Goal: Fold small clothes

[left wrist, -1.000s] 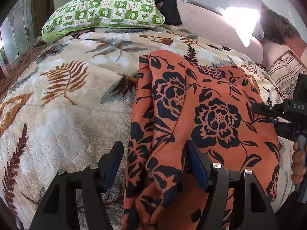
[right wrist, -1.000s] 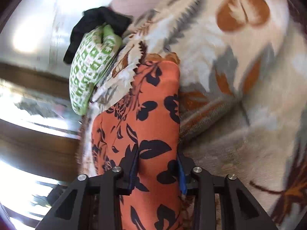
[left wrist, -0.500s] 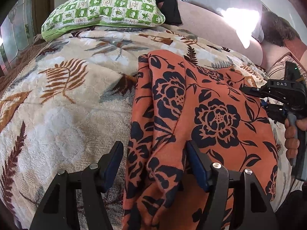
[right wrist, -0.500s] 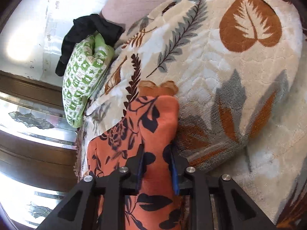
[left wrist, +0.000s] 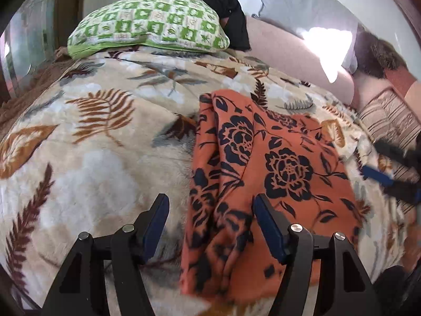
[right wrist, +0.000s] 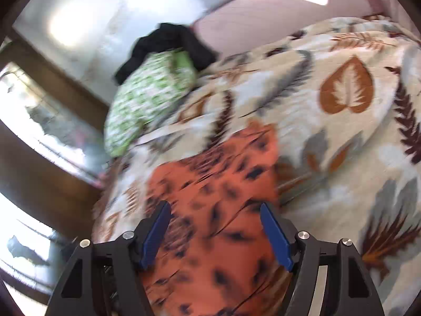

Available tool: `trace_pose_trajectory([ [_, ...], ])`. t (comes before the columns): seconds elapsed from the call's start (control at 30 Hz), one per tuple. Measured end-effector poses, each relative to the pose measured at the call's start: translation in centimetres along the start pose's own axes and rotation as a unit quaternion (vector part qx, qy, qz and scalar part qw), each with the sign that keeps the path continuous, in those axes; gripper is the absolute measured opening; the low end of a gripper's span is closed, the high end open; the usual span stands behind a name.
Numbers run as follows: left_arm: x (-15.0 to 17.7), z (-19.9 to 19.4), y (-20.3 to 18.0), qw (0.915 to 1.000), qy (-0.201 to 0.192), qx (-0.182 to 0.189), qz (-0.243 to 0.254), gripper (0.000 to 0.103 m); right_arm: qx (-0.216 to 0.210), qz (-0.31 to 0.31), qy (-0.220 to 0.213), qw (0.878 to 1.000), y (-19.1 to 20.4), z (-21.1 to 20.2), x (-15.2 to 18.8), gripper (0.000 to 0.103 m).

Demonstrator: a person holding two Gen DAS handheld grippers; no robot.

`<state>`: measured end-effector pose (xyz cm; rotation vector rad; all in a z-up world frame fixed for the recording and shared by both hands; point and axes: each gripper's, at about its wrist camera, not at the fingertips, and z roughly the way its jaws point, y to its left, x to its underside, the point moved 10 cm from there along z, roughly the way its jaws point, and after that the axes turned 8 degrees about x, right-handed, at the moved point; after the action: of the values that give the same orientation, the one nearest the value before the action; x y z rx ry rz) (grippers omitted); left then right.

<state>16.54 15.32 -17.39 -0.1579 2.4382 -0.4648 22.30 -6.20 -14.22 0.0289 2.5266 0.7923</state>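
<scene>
I have the orange cloth garment with its dark navy flower print (left wrist: 276, 163) lying on the cream plush leaf-patterned bed blanket (left wrist: 86, 163), partly folded, with a bunched lengthwise ridge along its left side. My right hand-held gripper (right wrist: 215, 233) is opening, its blue pads (right wrist: 275, 237) spread on either side of the cloth and not pressing it, so I judge it has just let a fold drop. My left hand-held gripper (left wrist: 210, 226) stands spread above the near left edge, with the ridge between its pads and nothing pinched. To do this step well, I would lift the right one straight off so the pads do not drag the fresh fold, then bring the left down on the bunched ridge, take only the top layer, and pull it flat before the next fold. The green-and-white checked pillow (left wrist: 147, 23) and the black crumpled garment (left wrist: 210, 0) lie well apart at the bed's head.
</scene>
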Motion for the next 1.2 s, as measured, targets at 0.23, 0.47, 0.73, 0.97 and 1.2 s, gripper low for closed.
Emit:
trace_pose_trajectory([
  [0.23, 4.3, -1.5, 1.7, 0.9876, 0.044, 0.086, -0.124, 0.069, -0.024, 0.028, 0.071, 0.997, -0.6, 5.1, 5.0, 0.074],
  [0.47, 6.2, 1.2, 2.5, 0.9744, 0.091, 0.113, -0.172, 0.038, -0.022, 0.027, 0.086, 0.996, -0.6, 5.3, 4.8, 0.074],
  [0.73, 5.6, 0.4, 2.0, 0.9742, 0.101, 0.121, -0.162, 0.031, -0.013, -0.001, 0.093, 0.996, -0.2, 5.8, 5.1, 0.074],
  [0.97, -1.3, 0.1, -0.1, 0.9846, 0.061, 0.129, -0.100, 0.047, -0.024, 0.004, 0.100, 0.995, -0.3, 5.8, 5.1, 0.074],
  [1.2, -5.0, 7.5, 0.6, 0.9755, 0.125, 0.143, -0.110, 0.064, -0.028, 0.002, 0.106, 0.994, -0.2, 5.9, 5.0, 0.074],
])
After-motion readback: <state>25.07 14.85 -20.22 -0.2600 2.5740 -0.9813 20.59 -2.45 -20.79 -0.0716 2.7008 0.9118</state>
